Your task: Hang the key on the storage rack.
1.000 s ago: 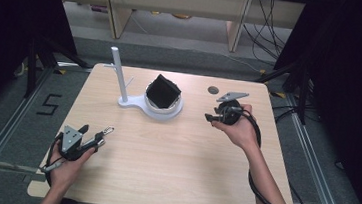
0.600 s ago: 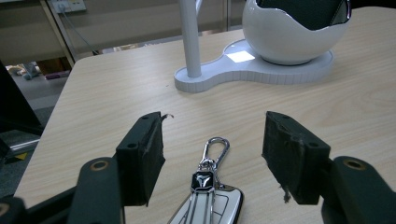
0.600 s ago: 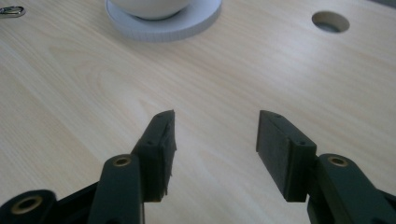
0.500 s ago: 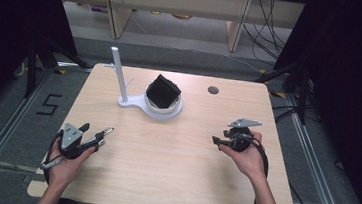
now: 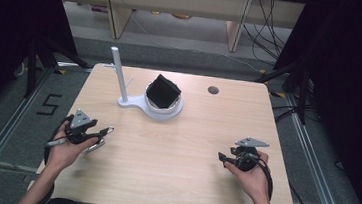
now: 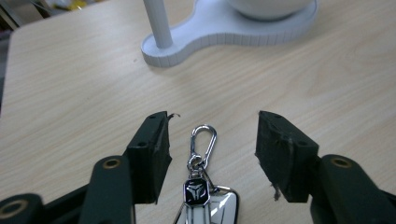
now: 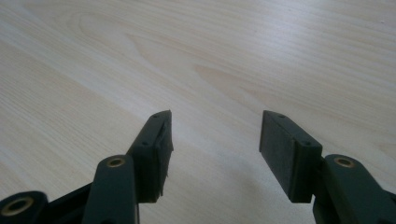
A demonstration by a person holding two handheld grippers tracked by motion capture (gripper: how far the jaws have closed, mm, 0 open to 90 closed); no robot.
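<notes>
Left gripper (image 6: 212,140): jaws wide apart, gripping nothing, held low over the table (image 5: 176,182) in the person's left hand (image 5: 66,149). Between the two jaws, touching neither: a shiny key fob (image 6: 208,205) with a silver clip (image 6: 204,137) on its end, lying flat on the wood. Bare wood on both sides of the clip, so room there to move. Straight ahead of the jaws, well apart: a white stand (image 6: 224,35) with a thin post (image 6: 156,23) to the front-left and a round bowl (image 6: 268,5) to the front-right. Seen from above, a black lump (image 5: 164,91) in that bowl; hard to tell what.

Right gripper (image 7: 215,140): also wide open, gripping nothing, held in the right hand (image 5: 252,176). Just bare pale wood in front of it and between its jaws. Lots of free table ahead and to both sides. Near table edge close behind both hands. Far past it, near the back edge, a small round hole (image 5: 213,90) in the wood.

All around the table: grey floor (image 5: 5,130), a "5" mark (image 5: 49,104) beyond the left side, shelves (image 5: 178,1) and loose cables (image 5: 267,20) at the back, dark curtains on both sides.

Cut off or unclear: lower part of the key fob lost at the bottom of the left gripper view; top of the post and most of the bowl cut off at the top.
</notes>
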